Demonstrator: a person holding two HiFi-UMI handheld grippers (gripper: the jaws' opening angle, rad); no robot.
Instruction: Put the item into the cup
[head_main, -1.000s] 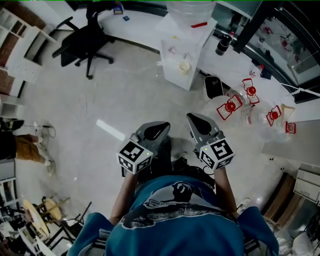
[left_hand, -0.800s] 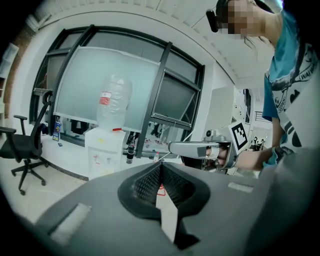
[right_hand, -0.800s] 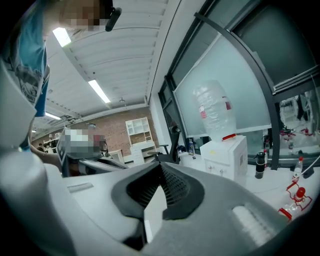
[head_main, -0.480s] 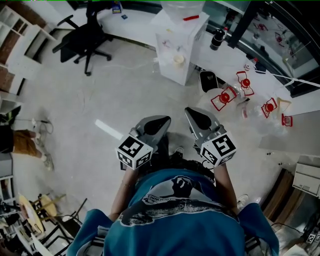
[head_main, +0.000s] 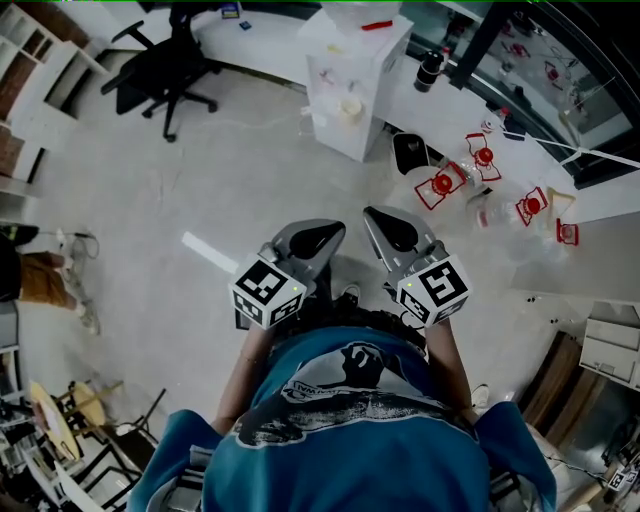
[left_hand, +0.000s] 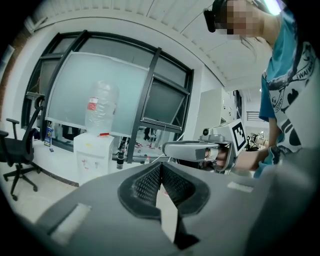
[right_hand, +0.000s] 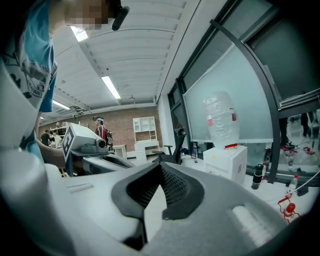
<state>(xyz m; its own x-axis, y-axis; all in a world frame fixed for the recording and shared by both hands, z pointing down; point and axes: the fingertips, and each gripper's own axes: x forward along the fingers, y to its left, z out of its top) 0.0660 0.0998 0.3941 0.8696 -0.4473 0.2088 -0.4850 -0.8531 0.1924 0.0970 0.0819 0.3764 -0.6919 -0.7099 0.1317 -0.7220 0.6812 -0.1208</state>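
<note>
In the head view, a person holds both grippers close in front of the chest, above the bare floor. The left gripper (head_main: 318, 238) is shut with nothing between its pads. The right gripper (head_main: 393, 230) is also shut and empty. In the left gripper view the left gripper (left_hand: 161, 167) has its ribbed pads touching at the tip, and the right gripper (left_hand: 190, 149) shows beyond it. The right gripper view shows the right gripper (right_hand: 161, 170) with its pads together. On the white table (head_main: 455, 125) far ahead lie red-framed items (head_main: 440, 185) and a dark bottle (head_main: 430, 68). I cannot make out a cup for certain.
A white water dispenser (head_main: 352, 85) with a big clear bottle on top stands ahead by the table. A black office chair (head_main: 165, 75) stands at the upper left. Clutter and a stool (head_main: 55, 425) sit at the lower left, boxes (head_main: 610, 345) at the right.
The table, dispenser and chair have slid toward the top of the head view. Both grippers stay shut and side by side, a little higher in the picture.
</note>
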